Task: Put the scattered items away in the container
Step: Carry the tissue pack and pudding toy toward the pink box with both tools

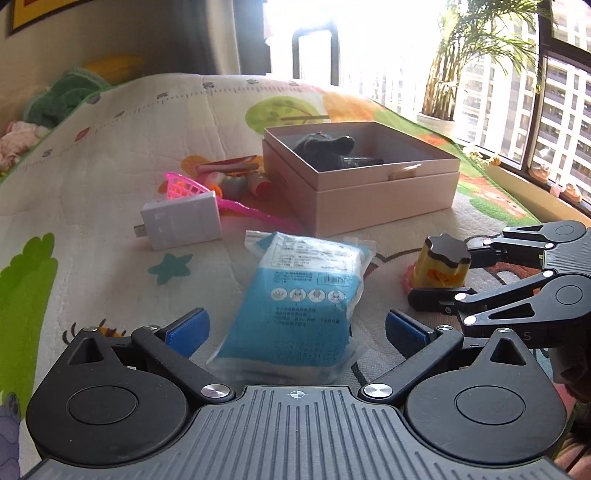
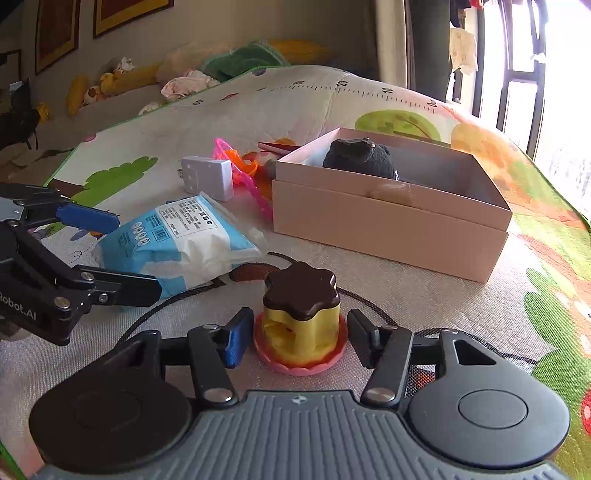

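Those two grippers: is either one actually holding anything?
No. The left gripper is open around the blue packet; the right gripper is open around the pudding toy.

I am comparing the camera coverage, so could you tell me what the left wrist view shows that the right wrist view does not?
Only the left wrist view shows the potted palm and towers outside. Only the right wrist view shows framed pictures and yellow plush toys. Both show the pink box, blue packet, white adapter, pudding toy, and both open grippers.
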The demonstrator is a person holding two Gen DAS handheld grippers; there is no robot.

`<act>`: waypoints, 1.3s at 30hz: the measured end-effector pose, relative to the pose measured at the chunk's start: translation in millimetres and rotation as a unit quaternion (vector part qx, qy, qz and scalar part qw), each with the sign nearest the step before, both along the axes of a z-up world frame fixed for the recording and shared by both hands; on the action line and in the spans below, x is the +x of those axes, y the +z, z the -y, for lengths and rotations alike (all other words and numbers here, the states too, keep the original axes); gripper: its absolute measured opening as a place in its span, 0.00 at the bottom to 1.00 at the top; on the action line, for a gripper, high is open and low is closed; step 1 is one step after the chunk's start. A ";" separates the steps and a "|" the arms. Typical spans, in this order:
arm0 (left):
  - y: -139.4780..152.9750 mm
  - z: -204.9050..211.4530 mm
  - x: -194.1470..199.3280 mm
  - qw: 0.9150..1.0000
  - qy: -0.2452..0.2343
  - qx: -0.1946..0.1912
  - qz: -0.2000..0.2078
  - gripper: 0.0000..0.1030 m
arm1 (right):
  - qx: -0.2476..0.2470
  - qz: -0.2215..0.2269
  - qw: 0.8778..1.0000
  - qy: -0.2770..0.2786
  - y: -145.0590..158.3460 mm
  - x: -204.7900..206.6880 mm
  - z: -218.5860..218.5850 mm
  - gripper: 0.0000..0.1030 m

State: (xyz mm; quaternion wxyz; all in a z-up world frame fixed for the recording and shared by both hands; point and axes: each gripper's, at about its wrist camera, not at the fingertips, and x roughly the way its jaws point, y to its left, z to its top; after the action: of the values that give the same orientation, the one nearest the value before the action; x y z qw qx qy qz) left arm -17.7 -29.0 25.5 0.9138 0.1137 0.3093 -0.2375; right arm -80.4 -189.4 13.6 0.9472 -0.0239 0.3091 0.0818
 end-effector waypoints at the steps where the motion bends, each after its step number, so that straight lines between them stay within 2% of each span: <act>1: -0.2 3.6 3.2 1.000 -0.005 0.007 0.004 1.00 | 0.000 0.000 1.000 0.000 0.0 -0.1 0.1 0.54; 4: -4.0 14.8 14.1 0.999 -0.020 0.032 0.010 1.00 | -0.003 -0.001 1.000 -0.003 0.4 -1.4 1.6 0.54; 7: -7.4 22.2 20.1 0.999 -0.032 0.039 0.008 0.99 | -0.007 -0.002 1.000 -0.008 1.5 -4.2 4.3 0.54; 9: -9.0 26.8 19.9 0.998 -0.043 0.045 0.007 0.84 | -0.007 -0.003 1.000 -0.014 2.2 -6.6 7.6 0.54; 10: -9.6 28.6 19.8 0.998 -0.045 0.048 0.005 0.69 | -0.005 -0.005 1.000 -0.017 2.6 -7.7 9.7 0.54; 14: -8.3 29.7 15.0 0.998 -0.051 0.047 0.004 0.66 | 0.000 -0.011 1.000 -0.025 4.1 -12.5 16.8 0.54; 19: 0.2 34.2 -1.4 0.996 -0.081 0.046 0.002 0.64 | 0.008 -0.015 0.999 -0.038 11.8 -18.5 28.8 0.54; 25: 23.2 43.3 -15.9 0.994 -0.097 0.048 0.024 0.62 | 0.006 0.020 0.998 -0.060 34.9 -35.4 47.9 0.54; 28: 42.0 48.0 -22.3 0.992 -0.108 0.050 0.051 0.62 | 0.013 0.038 0.997 -0.073 49.5 -42.1 60.7 0.54; 33: 78.2 62.3 -27.1 0.983 -0.137 0.064 0.102 0.62 | 0.038 0.067 0.994 -0.082 83.2 -48.2 85.5 0.54; 39: 100.1 91.6 -9.5 0.974 -0.155 0.079 0.145 0.62 | 0.034 0.113 0.990 -0.081 116.8 -39.5 97.3 0.54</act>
State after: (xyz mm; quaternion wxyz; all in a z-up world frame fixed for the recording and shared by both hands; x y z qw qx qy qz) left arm -27.1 -120.6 125.6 0.8890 0.2656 0.1698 -0.3320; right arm -119.8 -286.6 130.4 0.9799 0.0242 0.1976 0.0123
